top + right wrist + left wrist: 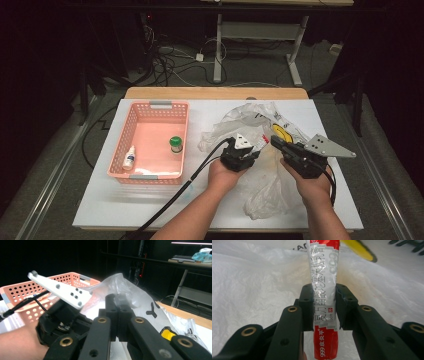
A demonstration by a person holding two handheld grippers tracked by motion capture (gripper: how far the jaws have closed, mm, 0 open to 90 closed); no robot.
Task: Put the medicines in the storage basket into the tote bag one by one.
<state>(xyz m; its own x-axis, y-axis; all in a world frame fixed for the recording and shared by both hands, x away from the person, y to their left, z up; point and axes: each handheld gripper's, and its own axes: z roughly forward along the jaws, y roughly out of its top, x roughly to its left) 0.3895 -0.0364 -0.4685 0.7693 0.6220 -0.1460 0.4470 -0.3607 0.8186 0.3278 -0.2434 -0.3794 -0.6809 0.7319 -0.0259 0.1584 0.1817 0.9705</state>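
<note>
A red and silver ointment tube (324, 270) with printed writing stands between the pads of my left gripper (323, 290), which is shut on its middle. In the high view the left gripper (257, 147) is at the crumpled clear plastic bag (250, 120) in the middle of the table, with the tube's end (263, 141) just past its tips. Close to its right, my right gripper (276, 141) has its jaws together on a fold of the bag. The right gripper view shows the right gripper (119, 298) pinching the film, which rises as the plastic bag (117, 283) above the tips.
A pink perforated basket (150, 106) stands at the left with a small white bottle (130, 158) and a green-capped jar (175, 144) inside. The white board (150, 200) ends near the person's forearms. A yellow mark (283, 133) shows on the bag.
</note>
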